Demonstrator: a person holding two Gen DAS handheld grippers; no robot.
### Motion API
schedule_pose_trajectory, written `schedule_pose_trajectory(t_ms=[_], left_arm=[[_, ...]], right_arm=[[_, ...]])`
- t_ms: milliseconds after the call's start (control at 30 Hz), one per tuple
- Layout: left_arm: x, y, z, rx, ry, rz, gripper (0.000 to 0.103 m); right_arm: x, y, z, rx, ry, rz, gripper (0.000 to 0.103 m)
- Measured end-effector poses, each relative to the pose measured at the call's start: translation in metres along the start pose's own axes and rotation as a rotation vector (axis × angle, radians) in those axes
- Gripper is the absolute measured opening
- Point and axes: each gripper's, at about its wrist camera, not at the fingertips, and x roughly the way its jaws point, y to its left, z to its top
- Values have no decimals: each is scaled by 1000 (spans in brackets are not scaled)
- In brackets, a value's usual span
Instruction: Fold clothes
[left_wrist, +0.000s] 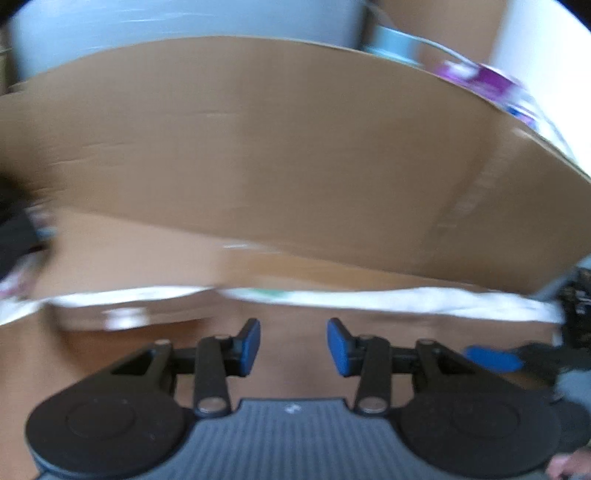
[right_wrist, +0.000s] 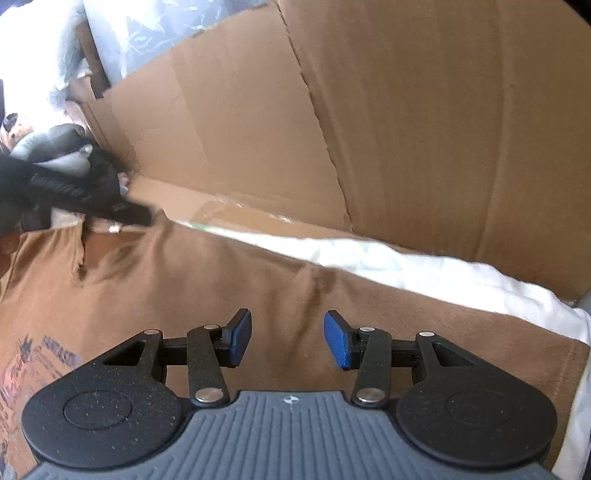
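Where cardboard wall (right_wrist: 406, 110) looms, shirt hem (right_wrist: 424, 299).

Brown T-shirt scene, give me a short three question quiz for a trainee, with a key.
1. True or false: the right gripper is clamped on the brown T-shirt.
2. Multiple choice: what stands behind the shirt? A) cardboard wall B) mirror C) wooden door
3. Fill in: along the shirt's far edge lies a strip of ___ cloth.

Key: 1 false, both it and the left gripper are open and hold nothing; 2 A; 3 white.
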Motion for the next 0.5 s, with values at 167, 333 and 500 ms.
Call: schedule_pose_trajectory(t_ms=[167, 333, 500], left_arm=[[-28, 82, -26, -83, 6, 211, 44], [-63, 154, -46, -203, -10, 334, 44], [-87, 207, -65, -240, 2, 421, 43]], right_arm=[[5, 14, 2, -36, -5, 9, 51], [13, 27, 2, -51, 38, 16, 51], [5, 44, 1, -116, 51, 34, 51]])
